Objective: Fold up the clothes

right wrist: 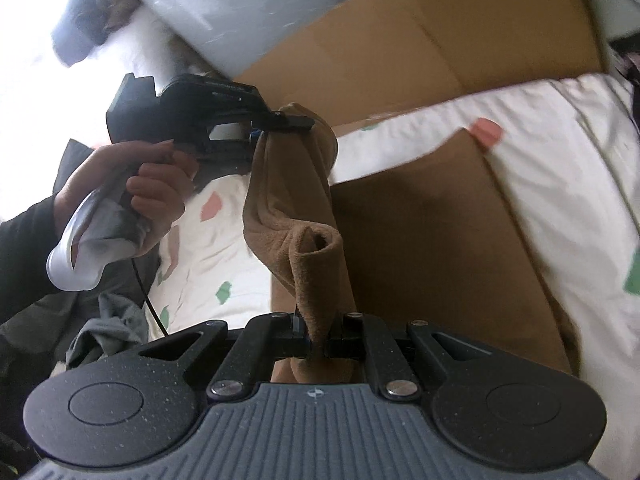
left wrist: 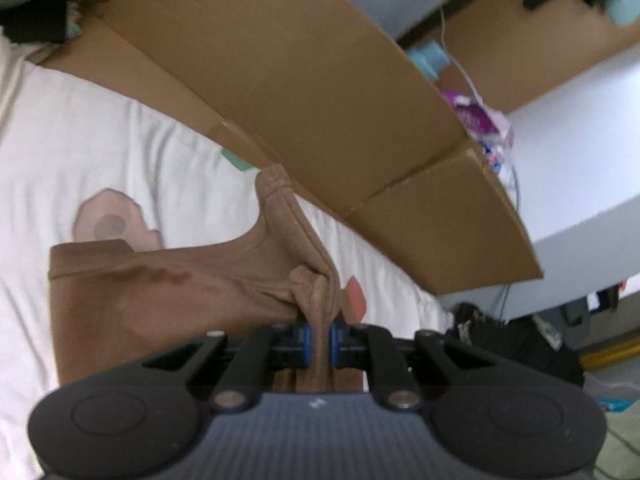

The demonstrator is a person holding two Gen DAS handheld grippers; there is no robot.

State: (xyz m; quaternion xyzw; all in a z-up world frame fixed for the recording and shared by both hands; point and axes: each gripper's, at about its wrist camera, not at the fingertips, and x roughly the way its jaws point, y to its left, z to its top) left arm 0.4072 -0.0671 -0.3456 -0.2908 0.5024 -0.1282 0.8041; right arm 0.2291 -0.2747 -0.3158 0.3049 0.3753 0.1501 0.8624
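Clearly both tongs are clamped on one brown garment [left wrist: 168, 280]: the left tongs [left wrist: 318, 338] pinch a bunched fold between their blue-tipped fingers, and the right tongs [right wrist: 316, 334] grip a rolled edge of the same cloth. Beneath it lies a bed [left wrist: 100, 152] with a white cover printed with pink and green patches, and a large cardboard box [left wrist: 300, 92] rests on the bed just behind the garment. Past the bed's edge, a cluttered room shows dark bags on the floor. From the right wrist view, a person's hand [right wrist: 156, 196] wraps the left tool's handle, raised above the bed with a dark sleeve [right wrist: 24, 248] behind it. The garment hangs stretched between the two tongs, its long axis running from one to the other, its lower part draping onto the cover.
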